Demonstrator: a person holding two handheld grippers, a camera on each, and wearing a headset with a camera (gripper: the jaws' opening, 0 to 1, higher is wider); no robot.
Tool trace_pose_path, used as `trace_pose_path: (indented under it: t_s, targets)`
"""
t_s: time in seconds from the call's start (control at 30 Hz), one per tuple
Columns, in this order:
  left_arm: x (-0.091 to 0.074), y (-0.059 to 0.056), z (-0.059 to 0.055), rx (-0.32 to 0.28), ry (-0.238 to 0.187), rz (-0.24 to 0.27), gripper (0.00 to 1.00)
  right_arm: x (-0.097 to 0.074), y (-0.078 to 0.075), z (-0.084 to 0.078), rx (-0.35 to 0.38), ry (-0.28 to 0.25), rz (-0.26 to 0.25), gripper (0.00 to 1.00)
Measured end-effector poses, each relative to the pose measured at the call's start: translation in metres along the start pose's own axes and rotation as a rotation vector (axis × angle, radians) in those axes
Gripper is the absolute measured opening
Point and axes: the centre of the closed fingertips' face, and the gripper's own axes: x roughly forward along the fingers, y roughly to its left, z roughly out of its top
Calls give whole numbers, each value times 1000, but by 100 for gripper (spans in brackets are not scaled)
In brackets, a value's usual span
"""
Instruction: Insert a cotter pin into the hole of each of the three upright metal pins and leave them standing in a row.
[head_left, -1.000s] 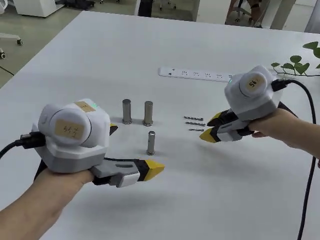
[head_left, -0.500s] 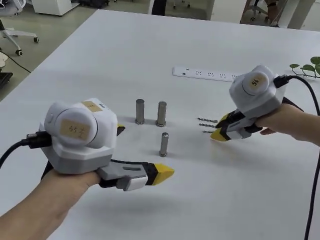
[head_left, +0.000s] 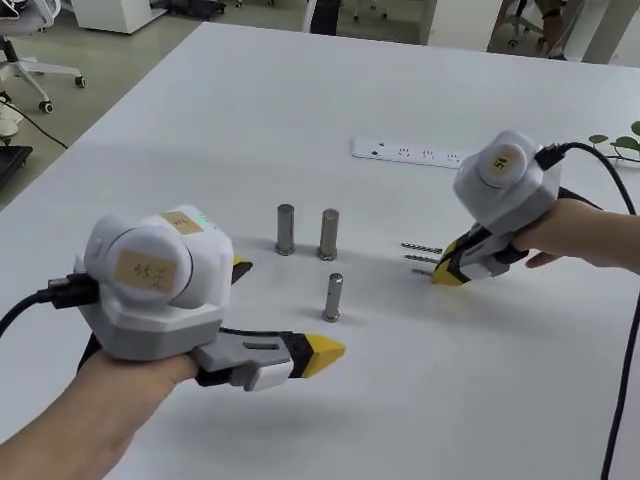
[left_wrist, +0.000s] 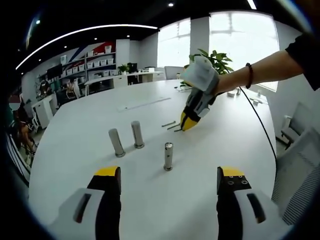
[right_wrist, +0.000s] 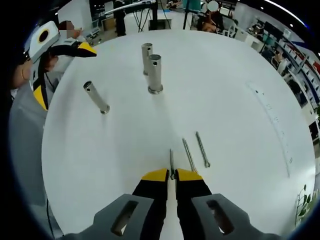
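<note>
Pinching the near end of one cotter pin (right_wrist: 171, 160), the right gripper (right_wrist: 171, 176) has its jaws almost together. Two more cotter pins (right_wrist: 190, 156) lie just beside it at 1 o'clock. Three metal pins (right_wrist: 154, 74) stand at 11 o'clock on the table (right_wrist: 240, 90). The left gripper (left_wrist: 169, 172) hovers wide open, empty.

one white table (head_left: 180, 130), one power strip (head_left: 405, 153). three metal pins (head_left: 286, 229) (head_left: 329, 234) (head_left: 334, 297) stand upright on the near side of the power strip, two closer to it, one farther. a cotter pin (right_wrist: 171, 165), a second cotter pin (right_wrist: 188, 155), a third cotter pin (right_wrist: 202, 149): three, also on the strip's near side. two grippers, left gripper (left_wrist: 169, 172) and right gripper (right_wrist: 172, 175), both nearer the person than the power strip. one leafy plant (head_left: 622, 140) off the strip's right end.
</note>
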Motion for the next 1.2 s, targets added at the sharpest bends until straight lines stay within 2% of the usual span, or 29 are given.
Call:
trace_pose_path:
  t_s: [0.27,0.4,0.57,0.77,0.9,0.97,1.1,1.2]
  targets:
    - [0,-2,2,-7,-11,-3,75,0,1,0,-58,51,-19,0]
    - [0,-2,0,-4,-3,-5,74,0,0,-1,-42,60,-19,0]
    - [0,-2,2,-15,-10,-5,72,-4,4,7,-37,24,-15,0]
    - [-1,0,5,-27,-22,-10,68,-11,15,15,-87,-21,5,0]
    - [-1,0,6,-54,-25,-26,60,-17,24,24,-124,-59,14,0]
    - [-1,-1,9,-64,-36,-33,55,-18,28,30,-170,-85,12,0]
    - [0,-5,12,-73,-46,-57,49,-28,47,39,-227,-116,22,0]
    - [-1,-10,13,-74,-38,-82,39,-33,59,47,-265,-138,36,0]
